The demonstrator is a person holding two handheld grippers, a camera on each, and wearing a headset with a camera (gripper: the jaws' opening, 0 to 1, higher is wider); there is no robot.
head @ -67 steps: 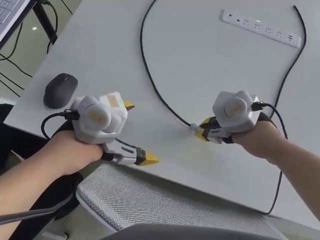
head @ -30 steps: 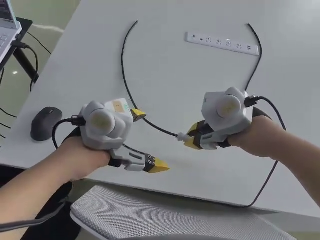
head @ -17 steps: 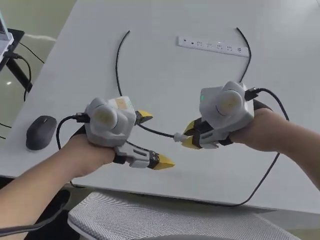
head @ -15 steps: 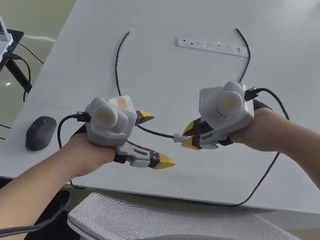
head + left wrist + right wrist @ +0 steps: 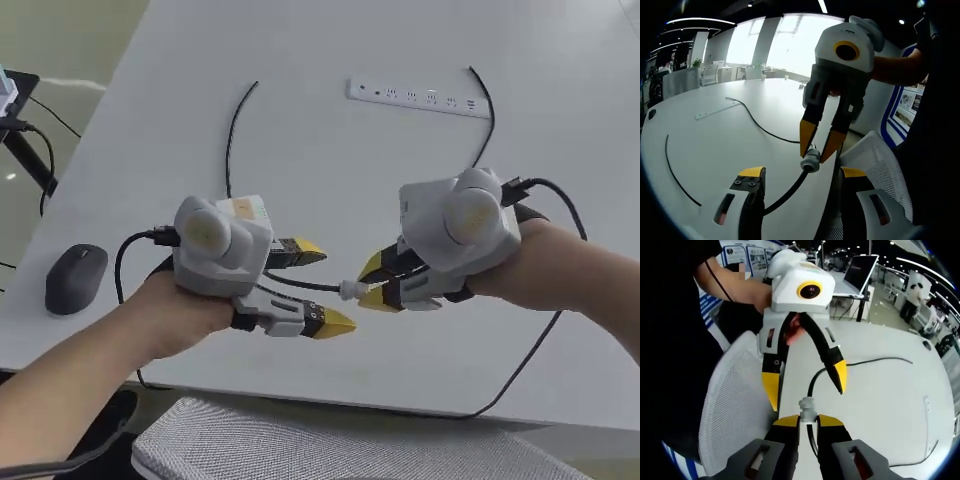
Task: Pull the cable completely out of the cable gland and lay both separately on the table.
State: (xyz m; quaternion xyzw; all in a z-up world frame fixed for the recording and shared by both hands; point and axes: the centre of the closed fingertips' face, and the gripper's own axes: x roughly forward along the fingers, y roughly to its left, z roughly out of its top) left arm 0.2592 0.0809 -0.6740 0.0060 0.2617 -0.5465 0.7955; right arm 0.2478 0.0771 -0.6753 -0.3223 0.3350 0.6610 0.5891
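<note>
My right gripper (image 5: pixel 368 282) is shut on the small grey cable gland (image 5: pixel 348 290) and holds it a little above the table's front edge. The black cable (image 5: pixel 229 150) runs from the gland leftward, then curves away across the white table (image 5: pixel 300 180). My left gripper (image 5: pixel 320 286) faces the right one, open, its yellow-tipped jaws straddling the cable just behind the gland without touching it. In the left gripper view the gland (image 5: pixel 810 161) sits pinched in the right gripper (image 5: pixel 819 142), and the cable (image 5: pixel 785 195) passes between my own jaws. In the right gripper view the gland (image 5: pixel 807 409) pokes out above my shut jaws.
A white power strip (image 5: pixel 420 98) lies at the far side, its black cord (image 5: pixel 482 135) looping round the right to the front edge. A dark mouse (image 5: pixel 75 278) rests at the left edge. A grey mesh chair (image 5: pixel 350 455) stands below the front edge.
The right gripper has lifted the gland off the table. The left gripper has moved right until its open jaws straddle the cable by the gland. The head camera shifted too.
</note>
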